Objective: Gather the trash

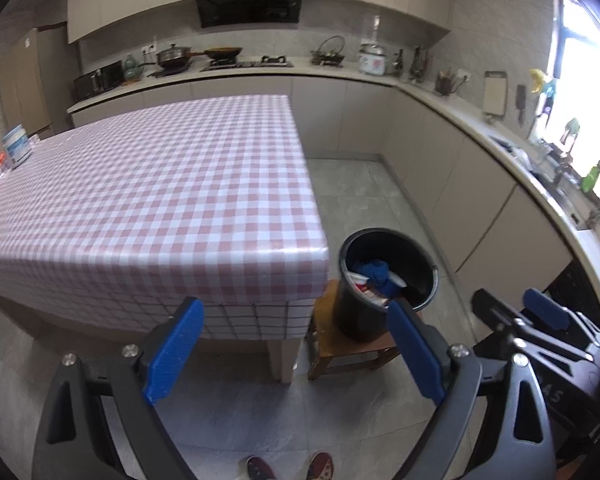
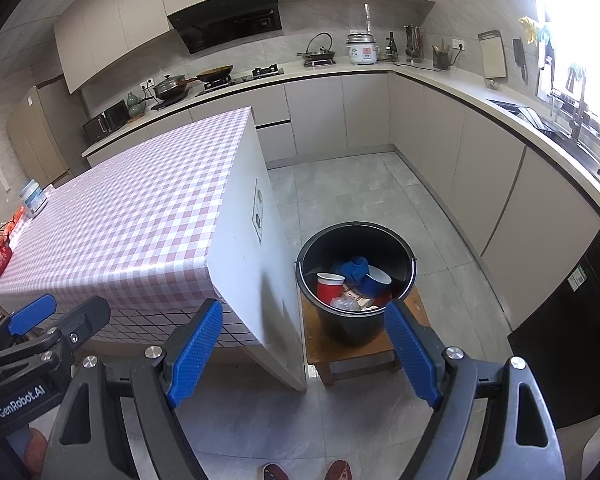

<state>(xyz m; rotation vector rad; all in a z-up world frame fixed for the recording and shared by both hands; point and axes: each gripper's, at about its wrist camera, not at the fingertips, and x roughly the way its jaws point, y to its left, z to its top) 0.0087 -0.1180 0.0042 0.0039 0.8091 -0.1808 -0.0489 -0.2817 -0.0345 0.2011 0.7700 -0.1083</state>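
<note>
— Floor (image 2: 360, 200) first: where do I have room?

— Grey tile runs open between the checked counter (image 1: 160, 200) and the L of cabinets (image 2: 480, 184) on the right and at the back. My shoes (image 2: 342, 470) show at the bottom edge of both views, on bare tile.

— And the trash?

— It is in the black bucket (image 2: 356, 320), which stands on a low wooden stool (image 2: 342, 354) just beside the near right corner of the counter. Inside I see a red cup (image 2: 329, 285), a crumpled blue cloth (image 2: 354, 268), a blue cup (image 2: 376, 282) lying on its side, and clear wrapping at the bottom. The bucket rim is close to the counter's white side panel (image 2: 260, 260); whether they touch I cannot tell.

— Claws?

— My left claw (image 1: 296, 356) is spread wide with nothing between its blue pads, over the tile before the counter's corner leg. My right claw (image 2: 304, 352) is spread too and empty, its right pad in front of the bucket's near wall in the picture. Each claw shows at the edge of the other's view, side by side.

— Anything along the counter's edges?

— A white tub (image 2: 33, 199) and red packets (image 2: 0, 258) sit at the far left edge. The rest of the cloth is bare.
</note>
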